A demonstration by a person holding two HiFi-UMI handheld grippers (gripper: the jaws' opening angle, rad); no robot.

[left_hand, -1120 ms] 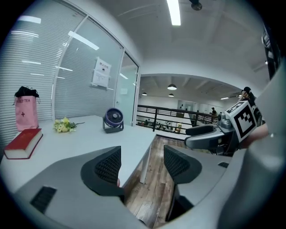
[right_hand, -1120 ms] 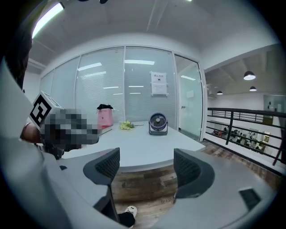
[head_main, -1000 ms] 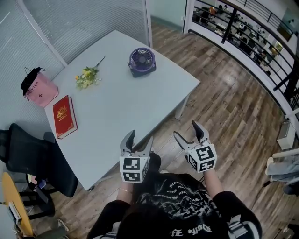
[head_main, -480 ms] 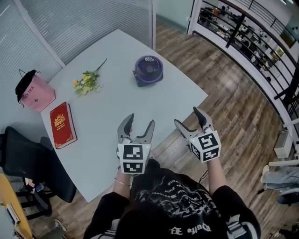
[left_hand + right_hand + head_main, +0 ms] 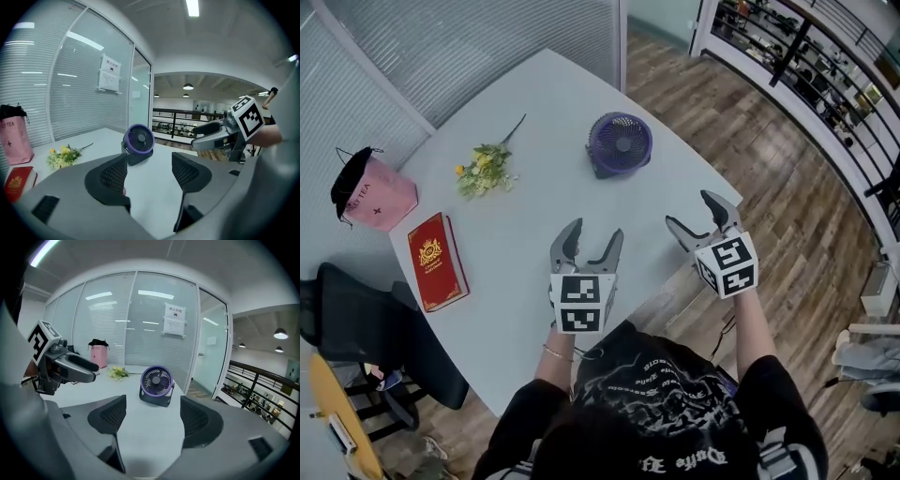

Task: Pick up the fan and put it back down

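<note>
Fan nearer; right hand-held gripper at table edge, jaws apart.

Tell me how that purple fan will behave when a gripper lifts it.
The purple fan looks like rigid plastic, so probably stiff and light. Its round head stands on a small base, so a high push may tip it.
</note>
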